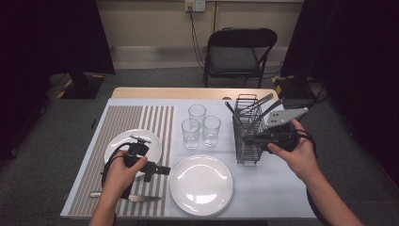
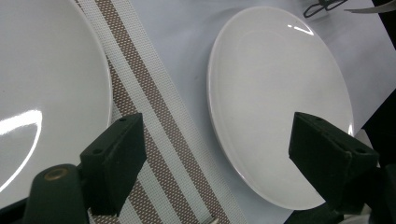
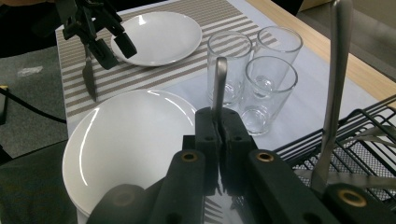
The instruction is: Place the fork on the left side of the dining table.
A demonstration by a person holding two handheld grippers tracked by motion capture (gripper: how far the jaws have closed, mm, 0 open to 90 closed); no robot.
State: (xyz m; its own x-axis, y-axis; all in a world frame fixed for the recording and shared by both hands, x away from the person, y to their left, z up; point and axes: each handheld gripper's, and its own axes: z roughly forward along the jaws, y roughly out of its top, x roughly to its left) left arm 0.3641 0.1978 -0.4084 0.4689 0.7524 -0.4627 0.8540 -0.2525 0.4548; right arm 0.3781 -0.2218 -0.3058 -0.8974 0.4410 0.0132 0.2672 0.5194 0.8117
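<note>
My right gripper (image 3: 218, 125) is shut on the upright metal handle of a utensil (image 3: 220, 79); which kind of utensil it is stays hidden. It is held at the near left side of the black wire cutlery rack (image 1: 249, 143). A second metal handle (image 3: 337, 70) stands in the rack (image 3: 369, 135). My left gripper (image 1: 158, 170) hangs open and empty above the striped placemat (image 2: 159, 116), between the smaller white plate (image 1: 151, 141) and the bigger white plate (image 1: 201, 184). In the left gripper view the bigger plate's rim (image 2: 275, 93) lies between the jaws.
Three empty glasses (image 1: 190, 133) (image 1: 211, 130) (image 1: 197, 114) cluster mid-table, left of the rack. A knife (image 1: 139, 198) lies on the placemat near the front edge. More utensils (image 1: 258, 104) lean out of the rack. A black folding chair (image 1: 237, 49) stands beyond the table.
</note>
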